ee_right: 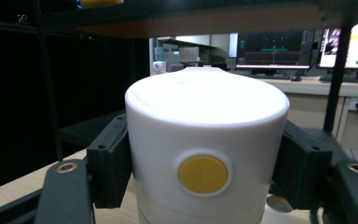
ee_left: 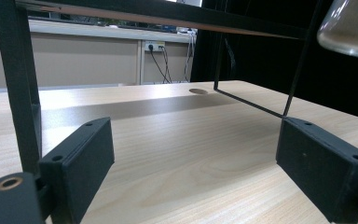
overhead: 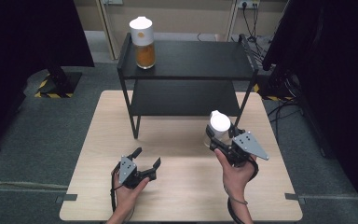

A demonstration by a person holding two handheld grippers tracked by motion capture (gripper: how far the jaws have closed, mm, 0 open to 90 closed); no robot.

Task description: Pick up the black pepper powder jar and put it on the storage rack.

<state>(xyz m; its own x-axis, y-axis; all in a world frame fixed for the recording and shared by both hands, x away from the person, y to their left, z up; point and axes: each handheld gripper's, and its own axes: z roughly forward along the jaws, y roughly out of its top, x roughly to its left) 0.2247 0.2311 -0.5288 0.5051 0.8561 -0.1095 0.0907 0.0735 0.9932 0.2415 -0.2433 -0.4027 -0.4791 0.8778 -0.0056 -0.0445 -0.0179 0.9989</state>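
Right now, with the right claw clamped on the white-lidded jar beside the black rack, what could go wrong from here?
1. The right claw grips the jar by its smooth white lid; the jar could slip, or the lid might come loose.
2. The rack has a leg and a top shelf edge close to the jar; lifting it could knock them.
3. A second jar holding orange contents stands on the top shelf; a bump to the rack might topple it.
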